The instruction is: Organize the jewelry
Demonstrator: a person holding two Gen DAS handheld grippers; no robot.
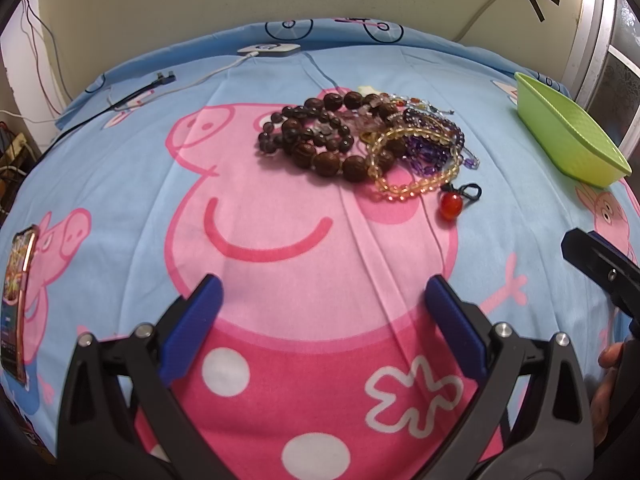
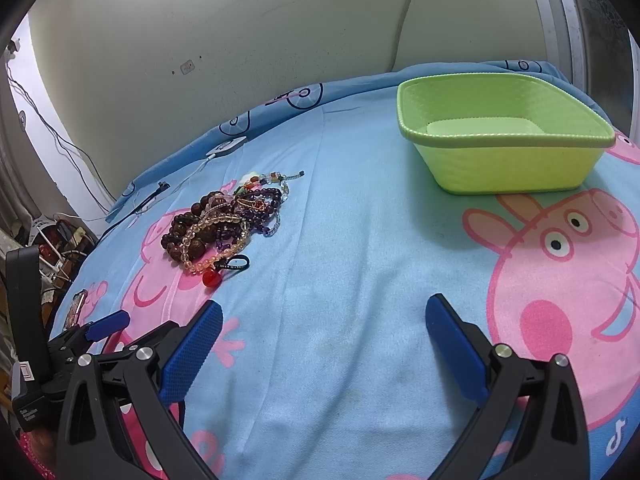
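Lying in a tangled heap toward the far edge of the bed (image 1: 280, 216), the pile of beaded bracelets (image 1: 360, 140) rests on the cartoon-pig sheet, a red bead charm (image 1: 451, 203) at its near side. The green basket (image 2: 500, 152) sits well apart, by the bed's far right corner, and holds nothing. The left claw (image 1: 320, 312) and the right claw (image 2: 324, 332) both hover above the sheet, spread wide and gripping nothing. A phone (image 1: 16, 308) lies at the left edge.
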